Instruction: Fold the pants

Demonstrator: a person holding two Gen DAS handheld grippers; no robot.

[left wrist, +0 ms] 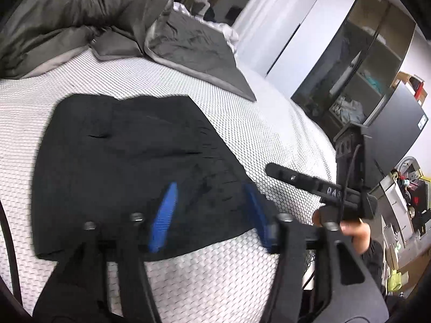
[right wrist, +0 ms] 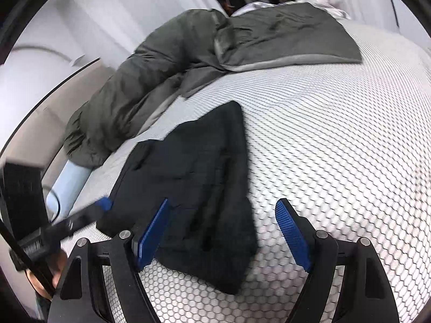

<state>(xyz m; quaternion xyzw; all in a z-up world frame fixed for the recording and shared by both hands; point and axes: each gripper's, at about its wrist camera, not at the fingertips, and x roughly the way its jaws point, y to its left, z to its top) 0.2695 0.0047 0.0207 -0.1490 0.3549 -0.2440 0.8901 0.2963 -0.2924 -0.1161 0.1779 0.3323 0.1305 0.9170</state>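
Observation:
The black pants (left wrist: 121,161) lie folded into a compact stack on the white honeycomb mattress (left wrist: 242,123). My left gripper (left wrist: 210,210) hovers over the stack's near edge, its blue fingers (left wrist: 164,215) apart with nothing gripped. The right gripper's black body (left wrist: 317,188) shows at the right, held by a hand (left wrist: 355,231). In the right wrist view the pants (right wrist: 194,175) lie just ahead and left of centre. My right gripper (right wrist: 222,231) stands open above their near corner, holding nothing. The left gripper's blue tip (right wrist: 103,204) sits at the pants' left edge.
A rumpled grey duvet (left wrist: 80,18) (right wrist: 150,75) is piled along the far side of the mattress. A wardrobe with dark glass doors (left wrist: 358,62) and cluttered shelves (left wrist: 404,207) stand beyond the bed's right edge. A pale blue roll (right wrist: 67,183) lies by the bed's left side.

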